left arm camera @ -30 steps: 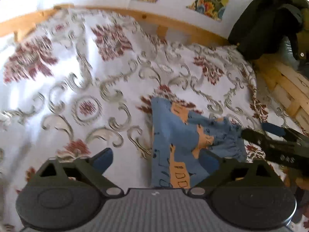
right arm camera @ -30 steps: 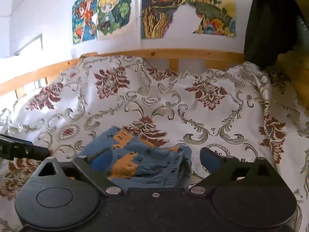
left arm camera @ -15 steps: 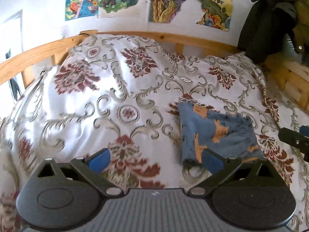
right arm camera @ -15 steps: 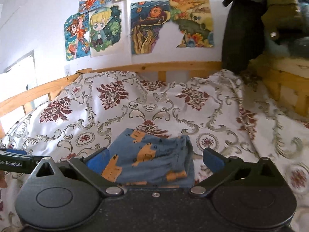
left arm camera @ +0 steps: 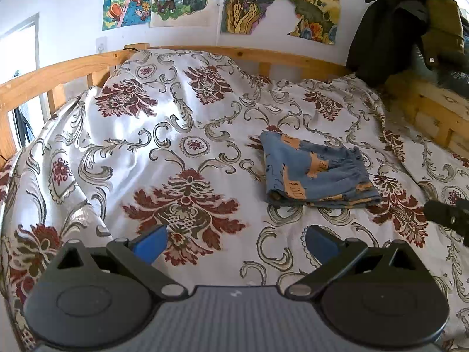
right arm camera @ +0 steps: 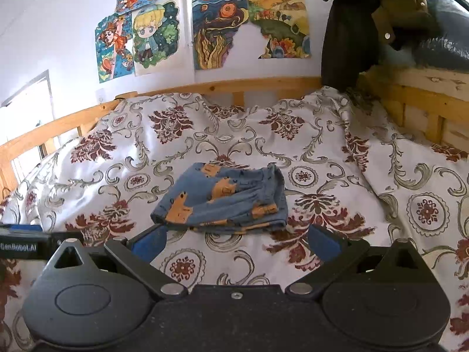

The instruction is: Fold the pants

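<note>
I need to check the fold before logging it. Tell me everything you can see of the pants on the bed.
The pants are small, of soft blue fabric printed with orange animal shapes. They lie folded into a compact, roughly square bundle, stacked layers showing along the near edge, a gathered waistband at the right. They rest flat on the patterned bedspread near the middle of the bed. Nothing else touches them; both tongs are open and clear of them.

Both wrist views near, facing headboard — left from left; shared: pants [left arm camera: 315, 173] [right arm camera: 225, 198].
</note>
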A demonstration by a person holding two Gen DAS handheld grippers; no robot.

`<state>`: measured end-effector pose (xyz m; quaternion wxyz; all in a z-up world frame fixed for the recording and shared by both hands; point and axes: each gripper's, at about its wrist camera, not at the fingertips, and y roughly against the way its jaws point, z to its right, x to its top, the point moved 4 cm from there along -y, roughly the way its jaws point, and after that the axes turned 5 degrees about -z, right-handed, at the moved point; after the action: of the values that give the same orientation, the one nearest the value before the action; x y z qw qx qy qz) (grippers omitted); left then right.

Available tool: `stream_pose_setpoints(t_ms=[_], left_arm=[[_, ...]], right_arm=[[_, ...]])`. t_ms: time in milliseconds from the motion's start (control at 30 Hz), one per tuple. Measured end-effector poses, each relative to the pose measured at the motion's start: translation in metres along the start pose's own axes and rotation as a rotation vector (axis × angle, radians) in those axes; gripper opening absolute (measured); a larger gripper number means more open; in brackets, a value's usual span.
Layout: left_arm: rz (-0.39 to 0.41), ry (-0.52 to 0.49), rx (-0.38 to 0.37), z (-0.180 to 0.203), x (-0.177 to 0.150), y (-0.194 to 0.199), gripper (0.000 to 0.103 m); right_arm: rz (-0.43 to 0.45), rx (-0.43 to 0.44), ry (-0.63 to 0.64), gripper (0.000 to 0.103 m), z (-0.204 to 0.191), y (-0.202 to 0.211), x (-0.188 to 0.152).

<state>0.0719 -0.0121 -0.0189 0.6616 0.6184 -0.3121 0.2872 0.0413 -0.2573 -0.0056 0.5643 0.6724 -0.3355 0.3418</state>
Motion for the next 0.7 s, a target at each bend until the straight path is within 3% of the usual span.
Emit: stream_pose_setpoints(t_ms=[400, 700], left_arm=[[0.023, -0.017, -0.001, 0.004, -0.008, -0.008, 0.103], [0.094, -0.02, -0.01, -0.001, -0.017, -0.002, 0.103]], right_arm=[[0.087, -0.025, -0.007, 0.102, -0.001, 0.006, -0.011], [0.113, -0.03, -0.005, 0.102, -0.006, 0.009, -0.016]])
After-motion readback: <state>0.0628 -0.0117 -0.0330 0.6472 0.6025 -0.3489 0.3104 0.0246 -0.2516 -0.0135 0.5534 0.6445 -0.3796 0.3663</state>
